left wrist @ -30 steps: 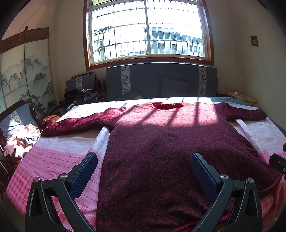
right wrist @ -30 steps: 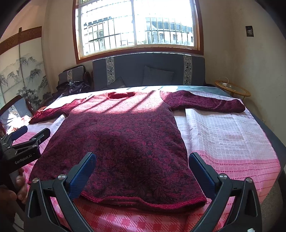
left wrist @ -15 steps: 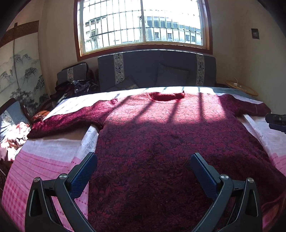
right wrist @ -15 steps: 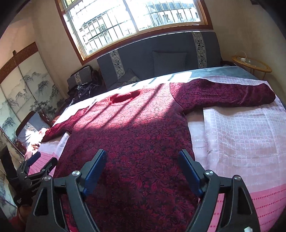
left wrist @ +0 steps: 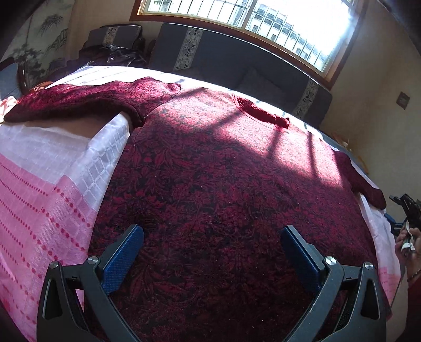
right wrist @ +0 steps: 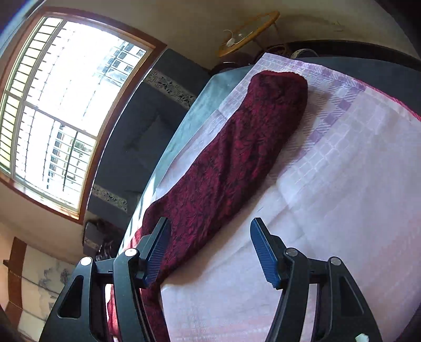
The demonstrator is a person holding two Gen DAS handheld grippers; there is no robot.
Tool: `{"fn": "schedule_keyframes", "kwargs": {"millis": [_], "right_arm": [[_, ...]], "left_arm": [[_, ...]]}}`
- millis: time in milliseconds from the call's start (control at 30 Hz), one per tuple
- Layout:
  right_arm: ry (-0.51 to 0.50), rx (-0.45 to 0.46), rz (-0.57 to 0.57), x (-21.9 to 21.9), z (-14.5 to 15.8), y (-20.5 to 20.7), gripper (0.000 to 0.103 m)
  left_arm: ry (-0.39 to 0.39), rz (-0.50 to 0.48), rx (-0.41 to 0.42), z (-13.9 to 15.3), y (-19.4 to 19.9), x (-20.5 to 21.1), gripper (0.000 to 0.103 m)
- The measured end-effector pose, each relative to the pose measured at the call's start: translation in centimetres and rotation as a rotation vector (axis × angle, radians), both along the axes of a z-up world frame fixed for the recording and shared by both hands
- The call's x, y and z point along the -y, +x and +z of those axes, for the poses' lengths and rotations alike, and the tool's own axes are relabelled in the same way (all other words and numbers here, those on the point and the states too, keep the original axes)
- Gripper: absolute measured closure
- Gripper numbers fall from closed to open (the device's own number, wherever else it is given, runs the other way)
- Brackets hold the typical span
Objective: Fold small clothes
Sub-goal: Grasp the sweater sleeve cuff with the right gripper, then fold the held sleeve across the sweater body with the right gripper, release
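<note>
Both cameras have tipped and swung closer since half a second ago: left one now sits low over the sweater body, right one has rolled over to the right sleeve. Left tongs (left wrist: 211, 240) are spread wide, hovering above the dark red sweater (left wrist: 223, 184), pinching nothing. It's lying flat and face up on the bed (left wrist: 47, 189), collar (left wrist: 261, 114) toward the window (left wrist: 263, 18) and sofa (left wrist: 231, 63), hem toward the camera, sleeves out to both sides. Left sleeve (left wrist: 86, 98) runs off toward the bed's left edge. Right tongs (right wrist: 209, 243) are spread too, straddling the near edge of the right sleeve (right wrist: 244, 157), which stretches away toward the round side table (right wrist: 248, 33).
</note>
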State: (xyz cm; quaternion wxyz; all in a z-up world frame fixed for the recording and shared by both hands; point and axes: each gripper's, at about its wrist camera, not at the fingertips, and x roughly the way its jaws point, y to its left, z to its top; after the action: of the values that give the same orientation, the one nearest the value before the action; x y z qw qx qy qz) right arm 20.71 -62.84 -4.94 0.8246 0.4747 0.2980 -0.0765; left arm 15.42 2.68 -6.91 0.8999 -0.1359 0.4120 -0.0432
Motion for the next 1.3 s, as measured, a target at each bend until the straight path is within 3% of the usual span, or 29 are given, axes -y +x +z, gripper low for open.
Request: {"fn": "schedule_keyframes", "kwargs": {"millis": [133,233,533,567,600,633,700,767,867,1100,1233,1300], "right_arm": [[0.042,-0.034,-0.1,4.9,-0.8,0.3,0.042],[0.047,-0.038,-0.143,7.5,-1.3,0.7,0.046],[0.077,-0.016,-0.142,10.1,-1.4,4.4,0.048],[0.078,-0.028,-0.145,10.3,-1.4,4.8,0.057],[0.067,-0.062,-0.147,10.4,-1.4,5.3,0.077],[0.044,-0.118,-0.145,10.6,-1.5,5.8,0.089],[0.012,-0.179,-0.136,10.5,-1.5,5.7,0.093],[-0.024,-0.151,-0.148,9.5,-0.3,5.1,0.093],[-0.106,-0.026,-0.064,5.2,3.3,4.9,0.093],[-0.114,0.167,0.249,-12.0,10.0,7.8,0.095],[-0.103,0.192,0.436,-23.5,10.6,10.9,0.097],[-0.113,0.174,0.509,-29.0,9.7,12.3,0.098]], "left_arm": [[0.078,-0.022,-0.019,-0.1,0.2,1.3,0.0],[0.068,-0.021,-0.017,-0.2,0.0,1.1,0.0],[0.045,-0.02,-0.018,-0.2,0.0,0.8,0.0],[0.043,-0.02,-0.017,-0.2,0.1,0.8,0.0],[0.042,-0.019,-0.017,-0.2,0.1,0.9,0.0],[0.036,-0.019,-0.015,-0.2,0.1,0.8,0.0],[0.021,-0.017,-0.011,-0.1,0.0,0.6,0.0],[0.001,-0.013,-0.006,-0.1,-0.1,0.4,0.0],[-0.028,-0.01,0.002,0.0,-0.2,-0.1,0.0],[-0.168,0.085,0.052,0.2,-1.1,-3.0,0.0],[-0.242,0.14,0.073,0.1,-1.5,-4.7,0.0],[-0.242,0.141,0.075,0.1,-1.6,-4.8,0.0]]}}
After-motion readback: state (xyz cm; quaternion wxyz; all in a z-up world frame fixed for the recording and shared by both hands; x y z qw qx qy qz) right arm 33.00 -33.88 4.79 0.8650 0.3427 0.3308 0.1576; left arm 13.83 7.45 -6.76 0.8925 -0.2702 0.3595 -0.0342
